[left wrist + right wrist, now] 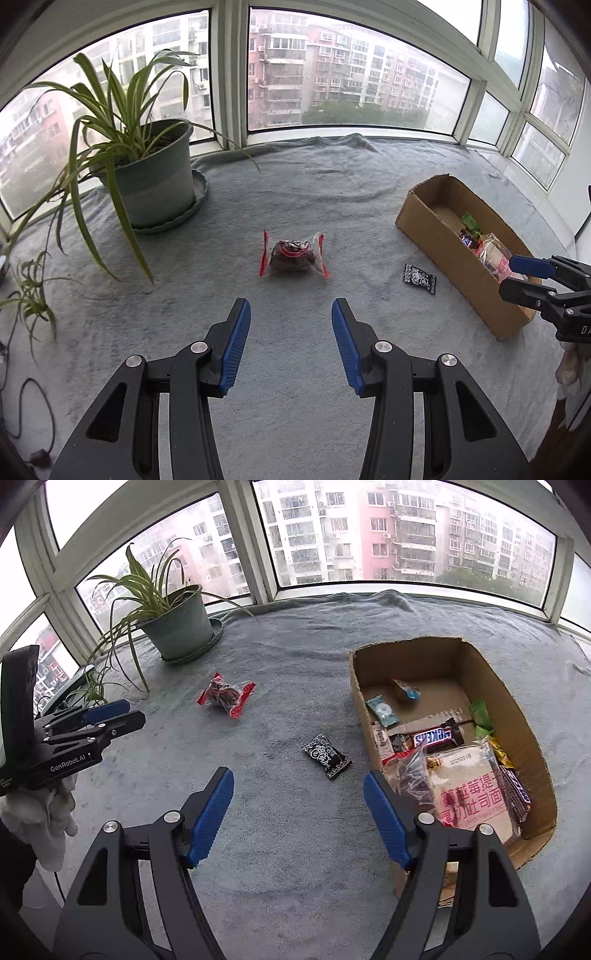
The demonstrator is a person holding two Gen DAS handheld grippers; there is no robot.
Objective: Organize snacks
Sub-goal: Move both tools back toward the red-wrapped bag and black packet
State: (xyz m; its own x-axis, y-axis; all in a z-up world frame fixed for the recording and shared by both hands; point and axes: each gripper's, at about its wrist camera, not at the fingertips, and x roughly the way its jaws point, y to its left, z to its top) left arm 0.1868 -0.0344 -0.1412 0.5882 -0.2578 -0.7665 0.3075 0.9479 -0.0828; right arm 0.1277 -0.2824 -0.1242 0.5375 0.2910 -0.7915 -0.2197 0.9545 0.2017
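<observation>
Both jaws stand apart and empty, so I'd steer the left gripper (291,314) straight over the red-edged snack bag (293,254) on the grey blanket (332,192), the right gripper (298,786) over the black packet (326,756) beside the cardboard box (517,709), pinching each low across its middle.
</observation>
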